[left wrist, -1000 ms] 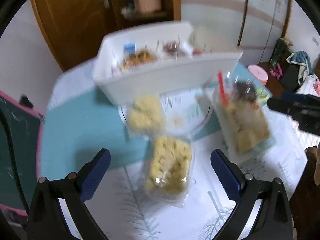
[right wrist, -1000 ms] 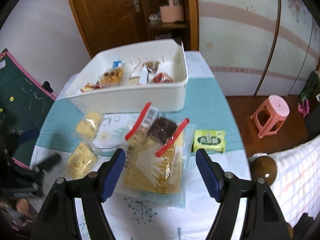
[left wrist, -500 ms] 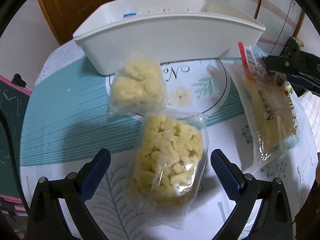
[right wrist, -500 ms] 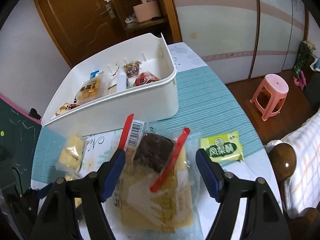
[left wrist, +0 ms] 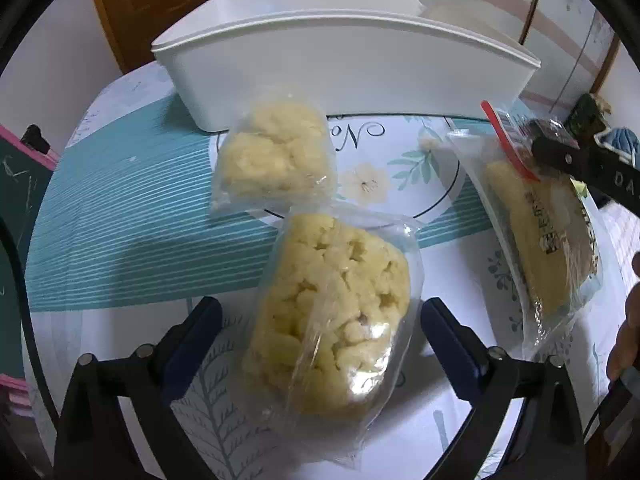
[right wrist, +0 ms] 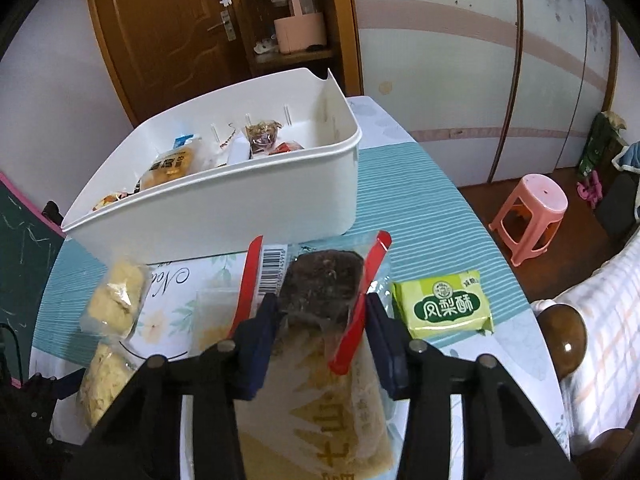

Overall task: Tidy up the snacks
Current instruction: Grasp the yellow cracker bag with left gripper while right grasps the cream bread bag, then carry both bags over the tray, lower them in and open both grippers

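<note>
My left gripper (left wrist: 320, 320) is open, one finger on each side of a clear bag of yellow puffed snack (left wrist: 332, 320) lying on the table. A second such bag (left wrist: 276, 156) lies just beyond it. My right gripper (right wrist: 320, 316) is shut on a large bread packet with red strips (right wrist: 320, 300); the packet also shows in the left wrist view (left wrist: 540, 232). The white bin (right wrist: 224, 204) stands behind, holding several wrapped snacks; only its wall shows in the left wrist view (left wrist: 340, 64). A green pastry packet (right wrist: 444, 304) lies to the right of my right gripper.
The round table (right wrist: 420, 184) has a teal striped and floral cloth. A pink stool (right wrist: 532, 216) stands on the floor at the right. A dark green board (left wrist: 16, 184) leans at the left table edge. A wooden door and shelf stand behind.
My left gripper moved forward around the near yellow snack bag. My right gripper closed from open onto the bread packet.
</note>
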Demonstrator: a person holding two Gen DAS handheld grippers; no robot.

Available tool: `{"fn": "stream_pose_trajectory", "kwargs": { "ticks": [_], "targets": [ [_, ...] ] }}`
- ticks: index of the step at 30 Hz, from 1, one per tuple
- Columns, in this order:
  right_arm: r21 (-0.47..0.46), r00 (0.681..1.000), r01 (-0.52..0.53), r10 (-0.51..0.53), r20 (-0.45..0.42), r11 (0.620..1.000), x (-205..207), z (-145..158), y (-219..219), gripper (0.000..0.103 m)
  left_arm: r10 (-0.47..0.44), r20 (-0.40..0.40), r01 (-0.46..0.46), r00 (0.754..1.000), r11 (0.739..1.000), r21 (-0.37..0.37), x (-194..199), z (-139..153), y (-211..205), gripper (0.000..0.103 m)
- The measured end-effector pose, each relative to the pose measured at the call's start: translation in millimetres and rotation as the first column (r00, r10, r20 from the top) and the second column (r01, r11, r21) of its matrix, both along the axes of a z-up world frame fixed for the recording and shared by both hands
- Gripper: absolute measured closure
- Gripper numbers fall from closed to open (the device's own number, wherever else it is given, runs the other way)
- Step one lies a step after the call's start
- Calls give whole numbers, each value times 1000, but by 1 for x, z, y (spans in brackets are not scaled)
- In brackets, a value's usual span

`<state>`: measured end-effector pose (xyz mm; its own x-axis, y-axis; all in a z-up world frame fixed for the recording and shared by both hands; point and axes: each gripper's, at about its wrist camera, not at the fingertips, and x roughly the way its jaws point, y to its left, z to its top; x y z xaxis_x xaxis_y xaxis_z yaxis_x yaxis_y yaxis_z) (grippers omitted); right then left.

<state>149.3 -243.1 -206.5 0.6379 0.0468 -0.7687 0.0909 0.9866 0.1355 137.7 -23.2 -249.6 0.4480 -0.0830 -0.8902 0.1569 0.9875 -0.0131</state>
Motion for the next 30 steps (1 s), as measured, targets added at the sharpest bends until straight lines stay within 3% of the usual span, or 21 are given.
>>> {"fn": "stream_pose_trajectory", "kwargs": {
  "ticks": [1,3,14,25,30],
  "targets": [
    [2,1000,4,-4,8,1000,-3,0,0,60,4,24,-4,1000,1000,-4,-3,2,1,18],
    [2,1000,4,-4,15,1000,-8,0,0,60,-4,47,4,999,1000,-10,-10,5,0,42],
    [13,998,-6,5,66,1000,-27,14,2,60,19,36,-17,999,999,-36,-22,11,7,46],
    [19,989,-76,73,132,997,-45,41,23,60,32,81,-26,996,997,-73,-33,51,12,46],
    [17,982,-127,123,144,992,-51,53,37,60,15,136,-10,991,999,-42,-34,79,10,46]
  ]
}}
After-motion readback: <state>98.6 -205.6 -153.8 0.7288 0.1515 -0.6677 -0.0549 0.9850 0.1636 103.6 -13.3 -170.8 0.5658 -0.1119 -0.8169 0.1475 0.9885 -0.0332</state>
